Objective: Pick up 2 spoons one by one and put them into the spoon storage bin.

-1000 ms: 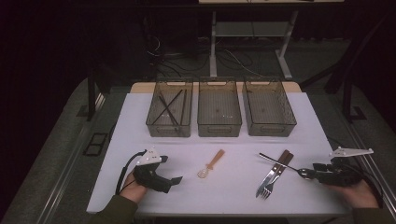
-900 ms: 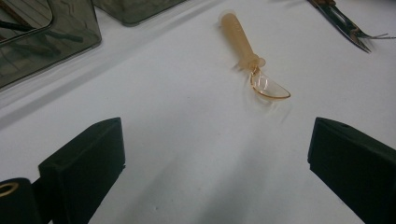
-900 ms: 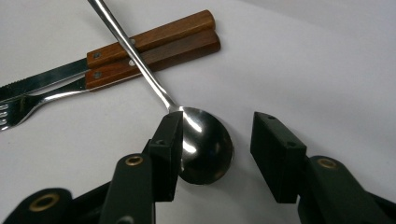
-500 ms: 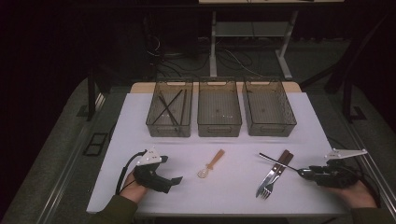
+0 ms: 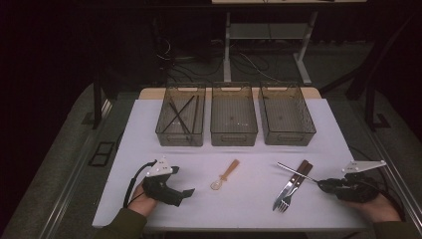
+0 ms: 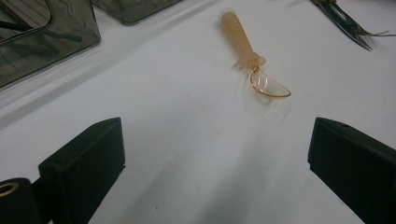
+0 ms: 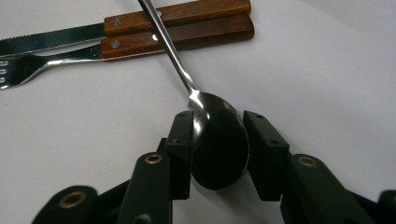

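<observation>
Seen from above, on a white table: at about seven o'clock, the left gripper, gripped by a hand entering from the bottom edge, jaws spread wide with nothing between them, bare tabletop ahead in the left gripper view. Up at eleven o'clock, a smoky bin with dark sticks crossed inside, hard to identify through the tinted wall. At twelve and one o'clock, two more bins, the contents no more than faint specks. At dead centre, a small amber plastic spoon, lying alone, well apart from both grippers. Toward four o'clock, a wood-handled knife and fork side by side, the steel spoon resting its handle across both wooden grips. At far right, near four o'clock, the right gripper, jaws just closing, flanking the steel spoon's bowl in the right gripper view; pads at the bowl's edges, actual contact too fine to confirm. Knife blade and fork tines cut off at the left edge of the right gripper view. Beyond the table, floor and cables lost in darkness.
</observation>
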A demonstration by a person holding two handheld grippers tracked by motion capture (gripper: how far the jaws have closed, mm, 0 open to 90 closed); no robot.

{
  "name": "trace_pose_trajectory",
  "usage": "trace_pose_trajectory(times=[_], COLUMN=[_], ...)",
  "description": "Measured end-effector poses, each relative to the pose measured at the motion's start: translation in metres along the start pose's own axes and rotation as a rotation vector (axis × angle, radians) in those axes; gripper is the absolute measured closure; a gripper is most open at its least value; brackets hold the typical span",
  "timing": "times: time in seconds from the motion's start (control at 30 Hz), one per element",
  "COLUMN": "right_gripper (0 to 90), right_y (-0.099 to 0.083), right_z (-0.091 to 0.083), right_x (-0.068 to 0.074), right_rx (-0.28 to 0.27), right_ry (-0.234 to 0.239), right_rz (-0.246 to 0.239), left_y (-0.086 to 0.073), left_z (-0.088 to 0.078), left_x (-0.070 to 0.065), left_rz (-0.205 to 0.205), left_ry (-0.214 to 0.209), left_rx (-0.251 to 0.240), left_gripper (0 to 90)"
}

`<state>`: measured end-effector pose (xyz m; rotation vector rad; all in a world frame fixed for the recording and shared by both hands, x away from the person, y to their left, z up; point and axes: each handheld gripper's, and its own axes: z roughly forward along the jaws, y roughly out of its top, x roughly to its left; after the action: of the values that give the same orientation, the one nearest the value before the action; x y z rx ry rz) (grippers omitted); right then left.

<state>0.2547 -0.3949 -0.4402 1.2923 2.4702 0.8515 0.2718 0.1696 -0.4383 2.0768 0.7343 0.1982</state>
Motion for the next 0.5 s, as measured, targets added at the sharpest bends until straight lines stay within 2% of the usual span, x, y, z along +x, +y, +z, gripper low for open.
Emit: trace_pose_trajectory(times=[0.2, 0.27, 0.3, 0.33, 0.37, 0.5], right_gripper=[73.0, 76.2, 80.8, 80.8, 84.0, 87.0], right_y=[0.0001, 0.0005, 0.0012, 0.0012, 0.0011, -0.0001], right_z=[-0.0024, -0.0034, -0.0059, -0.0059, -0.0076, -0.008], right_x=[0.0001, 0.0001, 0.0003, 0.0003, 0.0012, 0.0024], right_rx=[0.0, -0.005, -0.011, -0.011, -0.016, -0.012], right_ry=[0.003, -0.002, 0.003, 0.003, 0.02, 0.053], right_rz=[-0.004, -0.019, -0.032, -0.032, -0.029, -0.036], left_y=[0.0001, 0.0001, 0.0001, 0.0001, 0.0001, 0.0001], left_z=[0.0002, 0.0001, 0.0001, 0.0001, 0.0002, 0.0001], left_x=[-0.0001, 0.0, 0.0, 0.0, -0.0002, -0.0002], left_rz=[0.0, 0.001, 0.0, 0.0, -0.003, -0.003], left_ry=[0.0, 0.0, 0.0, 0.0, -0.001, 0.0], left_rx=[0.0, 0.0, 0.0, 0.0, -0.003, -0.003], left_gripper=[2.6, 2.6, 2.6, 2.6, 2.6, 2.6])
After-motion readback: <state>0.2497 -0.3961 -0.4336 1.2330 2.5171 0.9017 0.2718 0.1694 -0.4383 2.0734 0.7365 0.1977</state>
